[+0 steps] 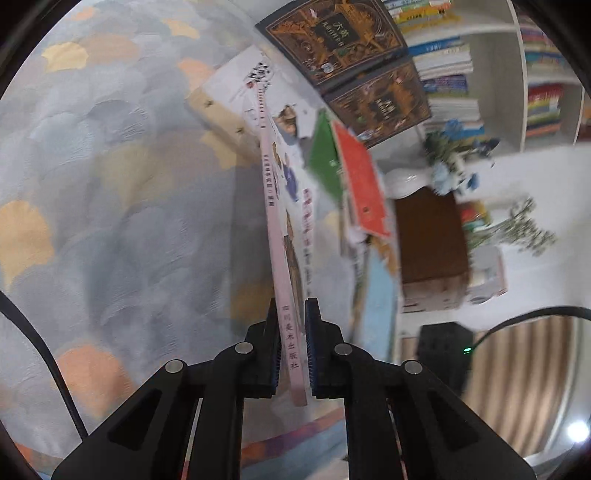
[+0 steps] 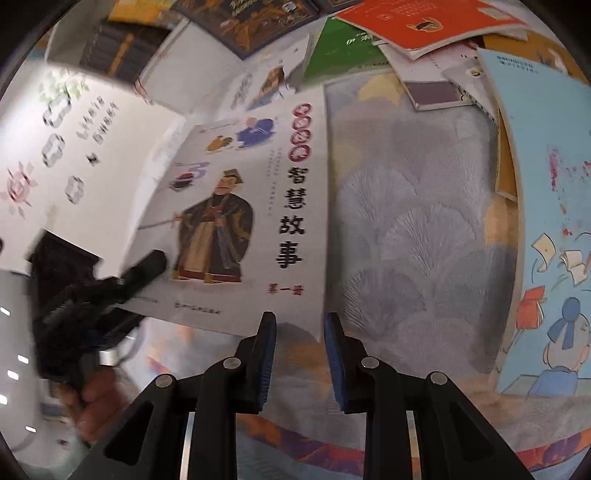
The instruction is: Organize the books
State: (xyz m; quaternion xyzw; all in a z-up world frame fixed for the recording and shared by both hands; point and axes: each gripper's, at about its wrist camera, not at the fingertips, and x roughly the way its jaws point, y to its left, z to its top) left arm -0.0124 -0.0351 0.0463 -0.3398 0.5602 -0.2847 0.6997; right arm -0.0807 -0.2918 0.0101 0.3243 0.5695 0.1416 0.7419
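Observation:
My left gripper point(image 1: 291, 306) is shut on a thin white storybook point(image 1: 286, 295), gripping its pink spine edge and holding it on edge above the patterned cloth. In the right wrist view the same storybook point(image 2: 251, 221) shows its cover with a robed figure, lifted at a tilt, with the left gripper point(image 2: 147, 266) clamped on its lower left edge. My right gripper point(image 2: 300, 317) is open and empty, just below the book's lower right corner. Several more books lie ahead: a red book point(image 2: 424, 22), a green book point(image 2: 343, 48), a light blue book point(image 2: 546, 221).
A patterned blue-grey cloth point(image 2: 406, 229) covers the surface. Two dark ornate books point(image 1: 332, 37) lie at the far end. A white bookshelf point(image 1: 498, 74) full of books, a brown box point(image 1: 428, 236) and potted plants point(image 1: 528, 225) stand beyond.

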